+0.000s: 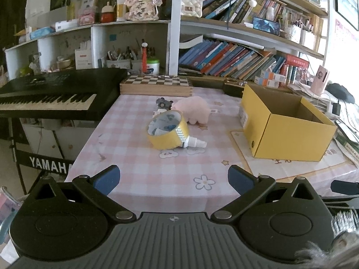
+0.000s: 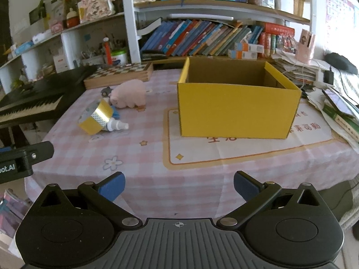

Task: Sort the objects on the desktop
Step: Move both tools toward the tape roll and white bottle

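- My left claw [image 1: 174,180] is open as wide as it goes, and it holds nothing. It hangs over the near edge of the worktop [image 1: 139,172].
- My right claw [image 2: 179,185] is wide open too, with nothing in it. It also hangs over the near edge.
- The worktop has a pink checked cloth with little flowers on it.
- A yellow tape roll [image 1: 167,132] sits near the middle of the worktop, toward the left edge. It is tipped up, leaning on a small white bottle [image 1: 195,143].
- The white bottle lies on its side, touching the tape roll.
- A pink plush toy [image 1: 193,109] lies just behind the tape roll, closer to the far edge.
- A tiny grey toy [image 1: 163,103] sits right beside the plush toy, on its left.
- A yellow box [image 2: 237,103] stands open on the right part of the worktop, well apart from the small things. I cannot see anything inside it.
- A checkered wooden box [image 1: 156,85] sits along the far edge.
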The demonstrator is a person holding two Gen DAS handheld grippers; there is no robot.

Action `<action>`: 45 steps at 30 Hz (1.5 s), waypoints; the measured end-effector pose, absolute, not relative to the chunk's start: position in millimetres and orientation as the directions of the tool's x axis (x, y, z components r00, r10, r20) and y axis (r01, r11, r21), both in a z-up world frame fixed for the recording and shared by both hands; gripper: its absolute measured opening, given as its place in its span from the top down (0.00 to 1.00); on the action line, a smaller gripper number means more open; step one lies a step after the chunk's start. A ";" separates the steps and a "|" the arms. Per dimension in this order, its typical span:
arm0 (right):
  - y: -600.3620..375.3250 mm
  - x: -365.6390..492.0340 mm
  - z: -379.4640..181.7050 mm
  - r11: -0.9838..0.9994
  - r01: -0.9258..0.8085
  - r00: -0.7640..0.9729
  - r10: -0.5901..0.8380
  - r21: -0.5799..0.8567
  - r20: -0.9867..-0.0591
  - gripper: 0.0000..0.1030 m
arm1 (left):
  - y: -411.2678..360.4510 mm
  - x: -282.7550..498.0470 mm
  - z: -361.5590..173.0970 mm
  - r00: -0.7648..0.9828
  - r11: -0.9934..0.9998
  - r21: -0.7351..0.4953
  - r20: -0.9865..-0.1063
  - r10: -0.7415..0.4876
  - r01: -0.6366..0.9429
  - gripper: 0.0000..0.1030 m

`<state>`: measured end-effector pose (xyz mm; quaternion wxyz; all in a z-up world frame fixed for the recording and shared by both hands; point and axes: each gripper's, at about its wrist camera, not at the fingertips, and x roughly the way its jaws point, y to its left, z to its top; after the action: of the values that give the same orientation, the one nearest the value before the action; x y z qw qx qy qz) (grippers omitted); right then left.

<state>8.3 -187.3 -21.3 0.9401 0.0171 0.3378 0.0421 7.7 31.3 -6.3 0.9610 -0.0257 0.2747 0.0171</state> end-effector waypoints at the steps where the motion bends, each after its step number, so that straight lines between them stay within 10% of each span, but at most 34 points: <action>1: -185.9 8.3 -21.1 0.996 -0.073 0.768 0.094 0.059 -0.633 0.00 | 31.9 7.7 -6.2 0.849 0.998 -0.040 -0.528 0.019 -0.047 0.00; 45: -143.7 32.7 -21.2 0.983 -0.177 0.744 0.170 0.055 -0.646 0.06 | 66.6 35.4 -14.9 0.836 0.991 -0.129 -0.546 -0.053 -0.021 0.00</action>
<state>32.7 -143.7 -21.2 0.9338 -0.0050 0.3455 0.0929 35.4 66.6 -14.9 0.9559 -0.0651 0.2862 -0.0085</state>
